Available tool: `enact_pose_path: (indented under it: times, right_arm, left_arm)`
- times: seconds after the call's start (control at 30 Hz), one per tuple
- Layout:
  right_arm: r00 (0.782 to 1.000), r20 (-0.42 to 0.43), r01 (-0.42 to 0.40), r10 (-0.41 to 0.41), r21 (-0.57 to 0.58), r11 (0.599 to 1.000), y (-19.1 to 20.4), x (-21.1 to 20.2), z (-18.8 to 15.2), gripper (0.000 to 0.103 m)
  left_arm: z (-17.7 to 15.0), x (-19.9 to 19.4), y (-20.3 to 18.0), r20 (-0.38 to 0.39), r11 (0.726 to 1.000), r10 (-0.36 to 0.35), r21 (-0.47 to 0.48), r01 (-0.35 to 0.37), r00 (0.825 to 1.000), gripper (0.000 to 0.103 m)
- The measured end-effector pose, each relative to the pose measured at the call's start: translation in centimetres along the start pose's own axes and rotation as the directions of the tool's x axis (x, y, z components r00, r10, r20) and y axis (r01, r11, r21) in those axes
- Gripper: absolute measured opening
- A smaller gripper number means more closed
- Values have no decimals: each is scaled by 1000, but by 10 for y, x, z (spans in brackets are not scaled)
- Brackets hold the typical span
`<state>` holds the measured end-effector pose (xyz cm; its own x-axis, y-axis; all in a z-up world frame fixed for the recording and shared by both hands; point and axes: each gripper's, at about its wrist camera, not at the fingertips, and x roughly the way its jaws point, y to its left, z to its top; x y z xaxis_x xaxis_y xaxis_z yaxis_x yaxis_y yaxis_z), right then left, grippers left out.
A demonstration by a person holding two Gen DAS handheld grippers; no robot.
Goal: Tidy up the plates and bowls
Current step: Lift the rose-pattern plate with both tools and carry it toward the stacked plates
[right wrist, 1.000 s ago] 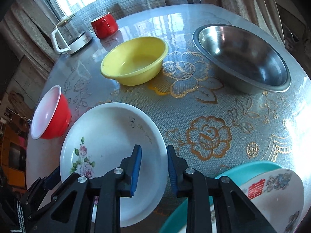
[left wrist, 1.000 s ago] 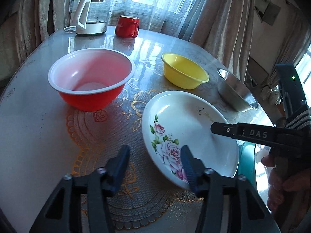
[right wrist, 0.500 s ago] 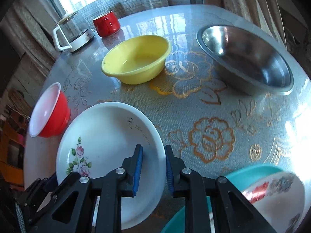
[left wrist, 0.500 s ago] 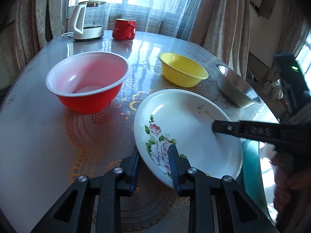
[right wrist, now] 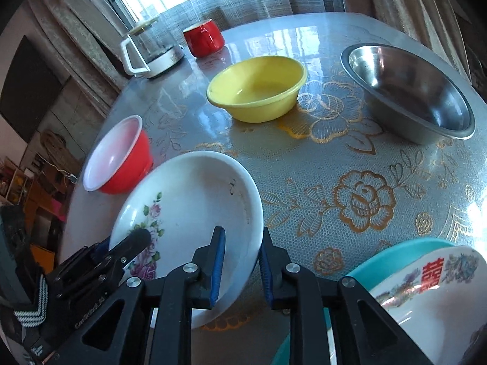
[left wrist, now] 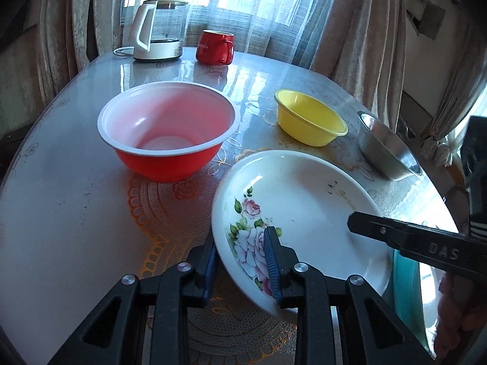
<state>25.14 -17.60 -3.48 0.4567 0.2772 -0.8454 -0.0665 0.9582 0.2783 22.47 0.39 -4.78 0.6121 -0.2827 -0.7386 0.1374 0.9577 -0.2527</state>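
**Both grippers clamped on the rose plate**

The round tabletop (left wrist: 61, 213) fills most of both frames, glossy with a gold flower lace pattern. Biggest dish is the white plate with pink roses (left wrist: 304, 200), sitting lower center-right in the left wrist view and tipped up, its near edge raised. The left gripper (left wrist: 242, 258) has its fingers pinching the plate's near rim right at the rose print, one finger under and one on top. The right gripper (right wrist: 240, 261) is pinching the opposite rim the same way, bottom center of its own view.

Next down: the red bowl with the white inside (left wrist: 169, 133) at center-left, beside the plate, then the steel bowl (right wrist: 411, 91) at upper right of the right wrist view. The yellow bowl (right wrist: 258, 86) is upper center. Bottom right there's a teal dish (right wrist: 392, 258) with a white patterned plate (right wrist: 441, 289) in it.

Far back near the curtains: a glass kettle (left wrist: 158, 30) and a red mug (left wrist: 214, 47).
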Motion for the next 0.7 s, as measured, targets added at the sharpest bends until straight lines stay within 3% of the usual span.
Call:
enact_pose_path:
  times: [0.1, 0.27, 0.4, 0.7]
  right_arm:
    - [1000, -6, 18, -18, -5, 1000, 2, 6, 2, 23]
    - [998, 66, -16, 14, 20, 1000, 3, -8, -4, 21]
    - [993, 115, 36, -36, -3, 999, 8, -17, -13, 21]
    - [981, 188, 44, -43, -4, 999, 0, -39, -24, 21]
  left_arm:
    - [1, 0, 2, -2, 1000, -7, -11, 7, 1000, 28]
    - [2, -1, 8, -1, 998, -41, -55, 41, 999, 28]
    - [0, -3, 0, 12, 998, -60, -28, 60, 998, 28]
    - [1, -11, -5, 45, 988, -151, -27, 153, 987, 28]
